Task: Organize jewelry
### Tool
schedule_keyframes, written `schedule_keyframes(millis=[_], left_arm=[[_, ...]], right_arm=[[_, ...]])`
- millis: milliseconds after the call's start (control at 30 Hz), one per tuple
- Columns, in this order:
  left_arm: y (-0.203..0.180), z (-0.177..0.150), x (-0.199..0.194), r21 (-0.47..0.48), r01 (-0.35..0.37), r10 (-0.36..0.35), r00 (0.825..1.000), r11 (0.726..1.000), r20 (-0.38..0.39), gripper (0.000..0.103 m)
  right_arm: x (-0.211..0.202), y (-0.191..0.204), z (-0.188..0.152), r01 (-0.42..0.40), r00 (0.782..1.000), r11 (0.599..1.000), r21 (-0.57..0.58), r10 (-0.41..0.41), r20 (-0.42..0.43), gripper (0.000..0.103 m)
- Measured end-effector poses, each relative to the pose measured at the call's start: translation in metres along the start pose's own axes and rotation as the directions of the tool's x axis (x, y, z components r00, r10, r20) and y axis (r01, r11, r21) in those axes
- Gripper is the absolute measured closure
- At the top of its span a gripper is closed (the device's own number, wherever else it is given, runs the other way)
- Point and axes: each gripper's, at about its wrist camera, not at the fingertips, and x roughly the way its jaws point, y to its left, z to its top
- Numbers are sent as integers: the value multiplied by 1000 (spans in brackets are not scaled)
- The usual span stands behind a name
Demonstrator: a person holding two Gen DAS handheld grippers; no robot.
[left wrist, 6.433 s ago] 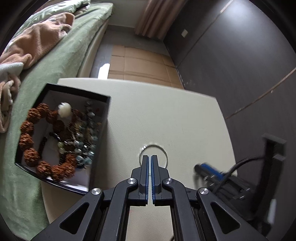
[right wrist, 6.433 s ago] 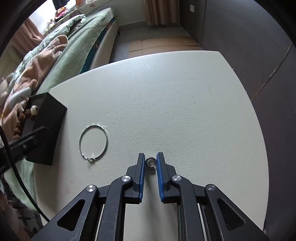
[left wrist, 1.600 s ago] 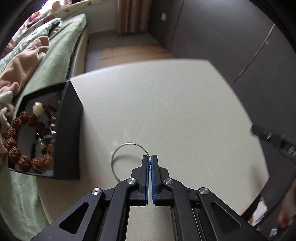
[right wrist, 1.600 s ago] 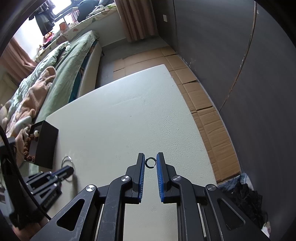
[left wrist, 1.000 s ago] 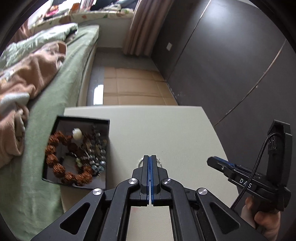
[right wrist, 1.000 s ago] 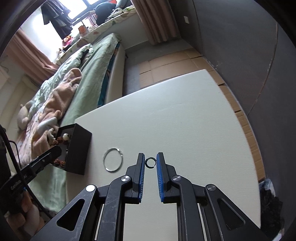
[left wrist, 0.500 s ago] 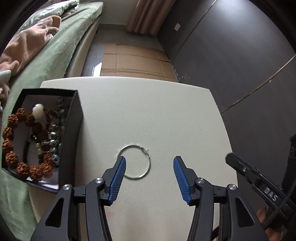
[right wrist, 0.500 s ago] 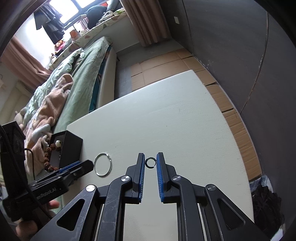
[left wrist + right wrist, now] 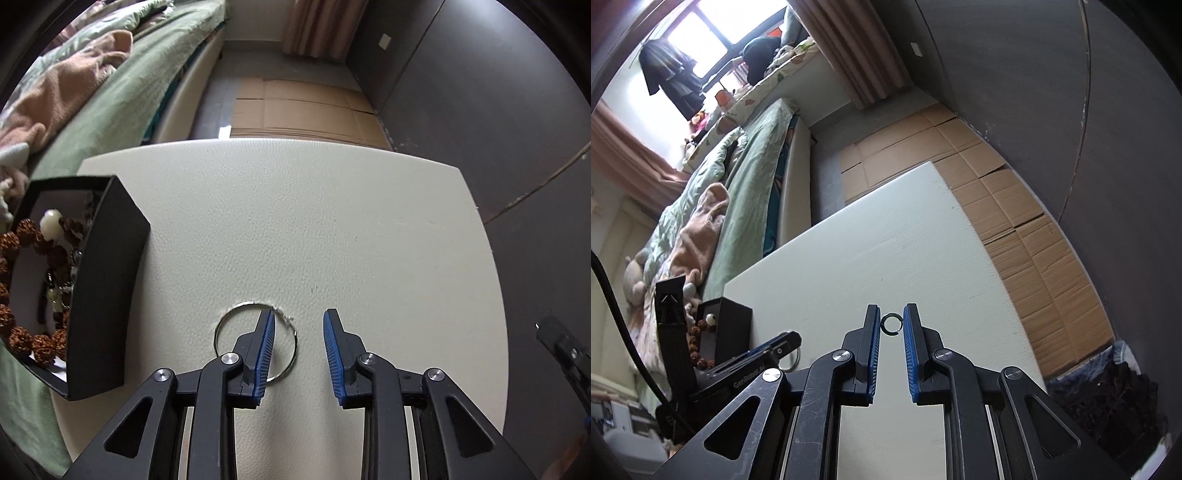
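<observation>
A thin silver hoop (image 9: 227, 325) lies flat on the white table (image 9: 295, 221). My left gripper (image 9: 298, 325) is open just above it, the left finger over the hoop's right side, the right finger outside it. A black jewelry box (image 9: 107, 280) with brown bead bracelets (image 9: 22, 236) stands to the left. My right gripper (image 9: 891, 324) is shut on a small dark ring (image 9: 891, 324), held high above the table. The box (image 9: 731, 328) and the left gripper (image 9: 768, 354) show at lower left in the right wrist view.
A bed with green bedding (image 9: 110, 92) and a pink blanket (image 9: 55, 96) runs along the table's left side. Cardboard sheets (image 9: 303, 107) cover the floor beyond the table. A dark wall (image 9: 480, 92) is on the right.
My left gripper went from shut to open and came down over the hoop. My right gripper kept the small ring and rose higher, tilting up.
</observation>
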Motion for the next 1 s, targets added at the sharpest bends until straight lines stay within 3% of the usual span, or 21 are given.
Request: schedule_keyframes(millis=[133, 367, 600, 833, 1000], left_arm=[[-8, 3, 11, 8, -81, 81, 996, 997, -36, 78], [-15, 8, 14, 10, -186, 186, 982, 982, -12, 85], [-21, 6, 15, 42, -180, 181, 984, 983, -3, 101], [-11, 1, 10, 24, -135, 135, 991, 991, -11, 102], [2, -4, -13, 13, -88, 88, 996, 996, 29, 102]], right_arm=[[-3, -6, 0, -25, 1000, 999, 29, 25, 1, 89], [-9, -18, 3, -62, 998, 995, 75, 61, 16, 89], [-13, -22, 2, -91, 996, 992, 89, 90, 19, 89], [-15, -22, 1, -98, 995, 991, 86, 96, 21, 89], [-16, -17, 0, -122, 992, 990, 77, 121, 23, 89]])
